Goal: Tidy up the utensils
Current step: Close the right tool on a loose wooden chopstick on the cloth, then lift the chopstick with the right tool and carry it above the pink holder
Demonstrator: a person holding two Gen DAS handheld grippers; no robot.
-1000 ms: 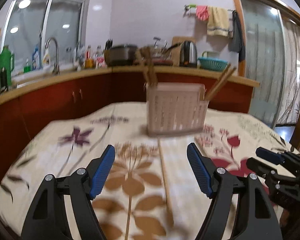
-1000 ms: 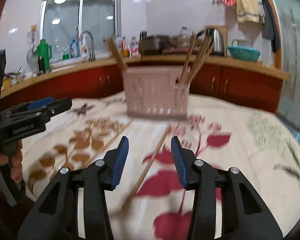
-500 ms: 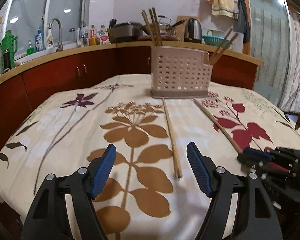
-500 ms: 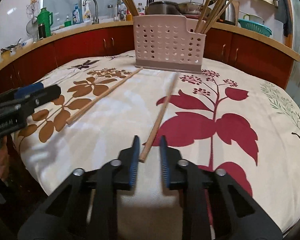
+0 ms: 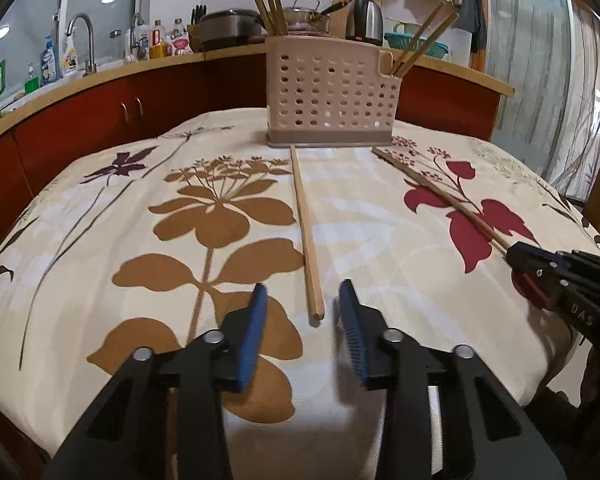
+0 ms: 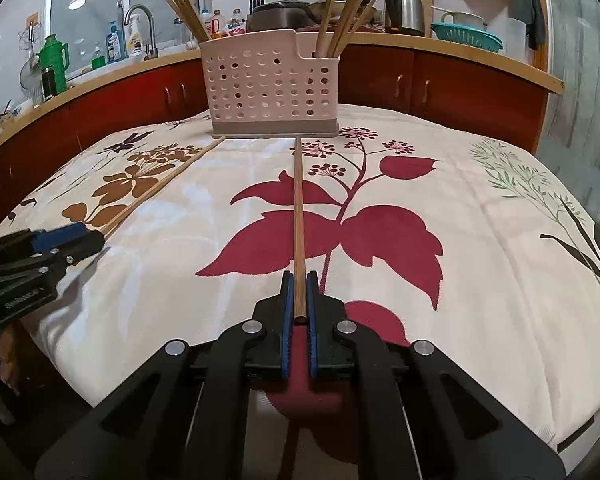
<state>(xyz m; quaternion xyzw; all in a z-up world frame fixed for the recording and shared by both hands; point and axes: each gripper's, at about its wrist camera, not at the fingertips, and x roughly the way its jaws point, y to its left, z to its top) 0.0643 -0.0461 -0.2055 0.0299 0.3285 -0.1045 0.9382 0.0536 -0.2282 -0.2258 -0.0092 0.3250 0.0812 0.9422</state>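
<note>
**Two chopsticks on the bench, one pinched, one flanked**

The right tongs (image 6: 296,300) are pressed onto the near end of the darker chopstick (image 6: 298,216), which is pinched between the blue pads (image 6: 286,308) while its length lies on the flowered cloth (image 6: 480,240), its far tip pointing to twelve o'clock at the foot of the perforated holder (image 6: 272,84).

The left tongs (image 5: 300,324) are held partly spread; their jaws have just been closing. The near end of the paler chopstick (image 5: 306,232) is seen just ahead of the gap, at twelve o'clock from it, and is not touched by either pad. Its far tip lies against the base of the holder (image 5: 328,96).

More chopsticks are stood upright in the holder's compartments at both ends. The right tongs are seen at three o'clock in the left wrist view.
</note>
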